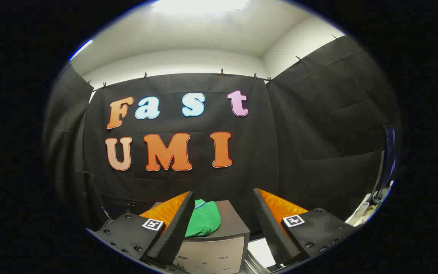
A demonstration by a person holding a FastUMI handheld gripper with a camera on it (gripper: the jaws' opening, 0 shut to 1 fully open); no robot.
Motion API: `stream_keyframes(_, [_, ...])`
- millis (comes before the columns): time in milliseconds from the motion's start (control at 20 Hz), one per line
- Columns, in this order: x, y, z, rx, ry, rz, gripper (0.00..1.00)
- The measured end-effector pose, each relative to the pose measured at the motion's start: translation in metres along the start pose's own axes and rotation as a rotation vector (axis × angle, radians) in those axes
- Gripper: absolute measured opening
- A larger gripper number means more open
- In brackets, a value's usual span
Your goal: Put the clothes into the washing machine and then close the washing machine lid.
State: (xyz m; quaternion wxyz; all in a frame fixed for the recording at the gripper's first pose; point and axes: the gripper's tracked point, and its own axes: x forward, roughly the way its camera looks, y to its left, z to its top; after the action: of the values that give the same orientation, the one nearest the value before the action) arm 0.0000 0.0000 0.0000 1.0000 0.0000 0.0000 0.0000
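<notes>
A green garment (203, 222) with a white and blue collar lies folded on top of a dark box-shaped cabinet (231, 224), just ahead of my fingers and partly behind the left one. My gripper (222, 199) is open, its two black foam-edged fingers (177, 228) spread wide with nothing between them. It hovers above and short of the garment. A round metal rim (255, 264), possibly the washing machine's opening, peeks out low between the fingers beside the cabinet.
Black cloth walls close the booth behind and to the right. At the far right stands an upright dark blue-edged panel (388, 160), with pale bottles (361, 213) below it. A black box (122, 205) sits low on the left behind the left finger.
</notes>
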Motion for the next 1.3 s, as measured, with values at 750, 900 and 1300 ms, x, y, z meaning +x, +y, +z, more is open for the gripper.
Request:
stream_keyframes(750, [0.003,-0.003,-0.002,0.012,0.004,-0.01,0.98])
stream_keyframes(900, [0.003,-0.004,0.001,0.014,0.002,-0.009,0.98])
stream_keyframes(1300, [0.013,0.013,0.01,0.11,-0.039,0.047,0.98])
